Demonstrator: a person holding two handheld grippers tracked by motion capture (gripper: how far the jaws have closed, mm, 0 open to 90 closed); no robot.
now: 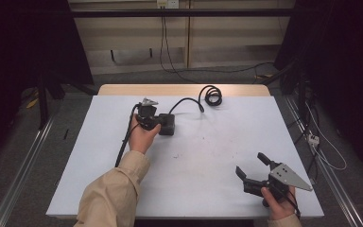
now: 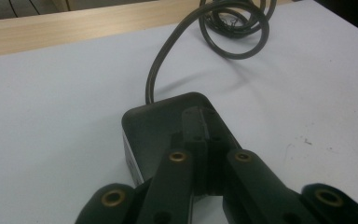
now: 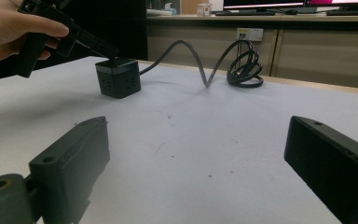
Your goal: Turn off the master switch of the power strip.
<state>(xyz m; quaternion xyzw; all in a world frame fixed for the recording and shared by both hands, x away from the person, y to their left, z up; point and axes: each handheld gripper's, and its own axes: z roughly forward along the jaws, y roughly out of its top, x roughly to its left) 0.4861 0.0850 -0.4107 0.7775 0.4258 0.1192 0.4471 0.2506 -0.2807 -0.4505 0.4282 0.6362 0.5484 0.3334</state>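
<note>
A black cube power socket (image 1: 168,125) sits on the white table top (image 1: 208,156), left of centre. Its black cable (image 1: 185,100) runs back to a coil (image 1: 211,96) near the far edge. My left gripper (image 1: 162,121) lies over the cube with its jaws pressed together. In the left gripper view, the shut left gripper (image 2: 200,122) rests on the cube's top face (image 2: 154,123), with nothing between its jaws. My right gripper (image 1: 249,163) stands open near the front right corner, far from the cube (image 3: 118,77). The right gripper view has wide-spread jaws (image 3: 196,158) and the coil (image 3: 244,67).
A wooden strip (image 1: 184,89) shows along the table's far edge. Beyond it are a low cabinet wall (image 1: 189,42) and loose floor cables (image 1: 217,71). Metal rails (image 1: 23,161) run along both sides, and a power strip (image 1: 314,139) lies on the floor at right.
</note>
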